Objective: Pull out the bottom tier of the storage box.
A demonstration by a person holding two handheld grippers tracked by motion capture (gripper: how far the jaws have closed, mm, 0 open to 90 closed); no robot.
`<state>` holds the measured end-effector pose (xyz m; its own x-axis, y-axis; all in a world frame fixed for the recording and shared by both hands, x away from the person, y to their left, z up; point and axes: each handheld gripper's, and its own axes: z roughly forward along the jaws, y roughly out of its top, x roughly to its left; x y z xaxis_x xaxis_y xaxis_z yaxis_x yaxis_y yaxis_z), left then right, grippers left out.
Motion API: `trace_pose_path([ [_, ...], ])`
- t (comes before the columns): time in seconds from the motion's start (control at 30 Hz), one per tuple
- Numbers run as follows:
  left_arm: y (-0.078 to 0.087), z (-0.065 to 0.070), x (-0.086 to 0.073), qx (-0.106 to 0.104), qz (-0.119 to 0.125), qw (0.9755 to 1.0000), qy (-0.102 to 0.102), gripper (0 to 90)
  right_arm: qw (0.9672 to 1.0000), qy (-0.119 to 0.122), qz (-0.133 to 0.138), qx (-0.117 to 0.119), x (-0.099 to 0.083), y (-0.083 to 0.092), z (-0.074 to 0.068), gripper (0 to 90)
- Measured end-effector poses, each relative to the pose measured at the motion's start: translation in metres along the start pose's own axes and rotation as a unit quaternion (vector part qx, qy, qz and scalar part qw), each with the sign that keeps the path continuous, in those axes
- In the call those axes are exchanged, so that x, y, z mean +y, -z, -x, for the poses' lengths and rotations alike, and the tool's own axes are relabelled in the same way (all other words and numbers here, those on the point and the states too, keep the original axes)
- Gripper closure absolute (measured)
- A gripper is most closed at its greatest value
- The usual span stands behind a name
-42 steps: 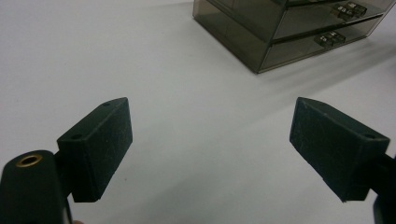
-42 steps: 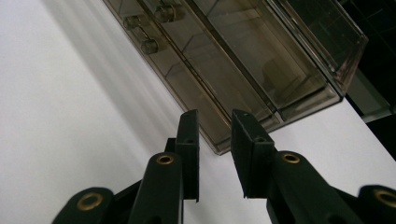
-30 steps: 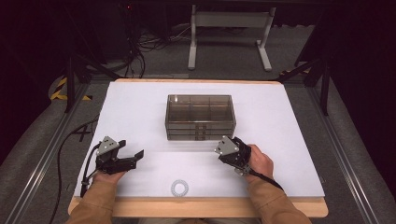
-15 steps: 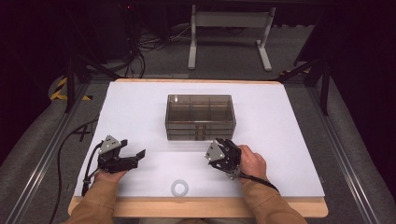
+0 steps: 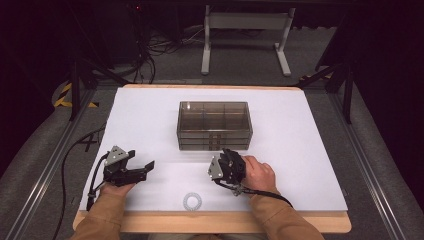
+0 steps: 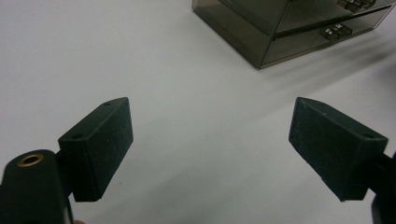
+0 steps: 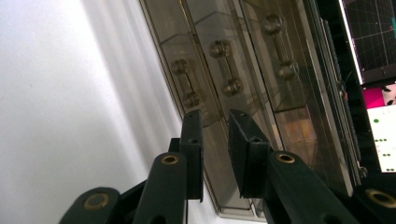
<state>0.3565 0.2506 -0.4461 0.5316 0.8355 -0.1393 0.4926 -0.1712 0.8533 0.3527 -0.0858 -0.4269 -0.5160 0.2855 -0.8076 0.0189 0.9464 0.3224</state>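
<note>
Two grippers near a little drawer box

The right gripper (image 5: 223, 161), jaws narrow and holding nothing, points at the drawer box (image 5: 214, 125) mid-table. The left gripper (image 5: 141, 169) rests wide open, well apart from it.

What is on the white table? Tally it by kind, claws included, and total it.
Smoky clear drawer box: 1, with 3 drawers
Drawer handles: 3
Clear ring: 1
Claws: 2, the left claw and the right claw
Total: 7
</note>
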Motion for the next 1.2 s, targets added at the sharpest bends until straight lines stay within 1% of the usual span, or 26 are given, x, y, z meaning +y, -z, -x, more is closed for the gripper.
trace_pose_path([
  [0.07,0.001,0.000,-0.001,0.002,0.000,1.0000,0.000,14.5,1.0000,0.007,-0.002,0.003,0.002,-0.001,-0.002,75.5],
  [0.1,0.002,-0.001,-0.001,0.002,0.000,1.0000,0.001,14.5,1.0000,0.008,0.002,0.004,0.003,-0.002,-0.003,75.6],
  [0.23,0.003,-0.001,-0.002,0.004,-0.001,1.0000,0.002,14.5,0.9999,0.015,0.002,0.004,0.008,-0.004,-0.007,75.8],
  [0.43,0.003,-0.001,-0.002,0.004,-0.001,1.0000,0.002,14.5,0.9993,0.034,-0.006,-0.015,0.017,-0.007,-0.014,75.9],
  [0.6,0.003,-0.001,-0.002,0.004,-0.001,1.0000,0.002,14.6,0.9988,0.043,-0.010,-0.020,0.022,-0.010,-0.018,75.8],
  [0.67,0.002,-0.001,-0.001,0.004,0.000,1.0000,0.001,14.6,0.9984,0.051,-0.013,-0.021,0.023,-0.012,-0.021,75.8],
  [0.73,0.002,-0.001,-0.001,0.003,0.000,1.0000,0.002,14.6,0.9983,0.051,-0.013,-0.026,0.023,-0.013,-0.022,75.9],
  [0.77,0.001,0.000,-0.001,0.002,0.000,1.0000,0.001,14.6,0.9977,0.057,-0.016,-0.032,0.024,-0.014,-0.023,75.8],
  [0.83,0.001,0.000,-0.001,0.002,0.000,1.0000,0.001,14.6,0.9973,0.061,-0.019,-0.036,0.026,-0.015,-0.025,75.8],
  [0.87,0.001,0.000,-0.001,0.001,0.000,1.0000,0.001,14.6,0.9974,0.057,-0.021,-0.039,0.027,-0.016,-0.027,75.9],
  [1.13,0.002,0.000,-0.001,0.000,0.000,1.0000,0.001,14.6,0.9948,0.081,-0.029,-0.056,0.031,-0.025,-0.034,76.4],
  [1.2,0.002,0.000,-0.001,0.002,0.000,1.0000,0.000,14.6,0.9944,0.080,-0.035,-0.059,0.032,-0.027,-0.036,76.6],
])
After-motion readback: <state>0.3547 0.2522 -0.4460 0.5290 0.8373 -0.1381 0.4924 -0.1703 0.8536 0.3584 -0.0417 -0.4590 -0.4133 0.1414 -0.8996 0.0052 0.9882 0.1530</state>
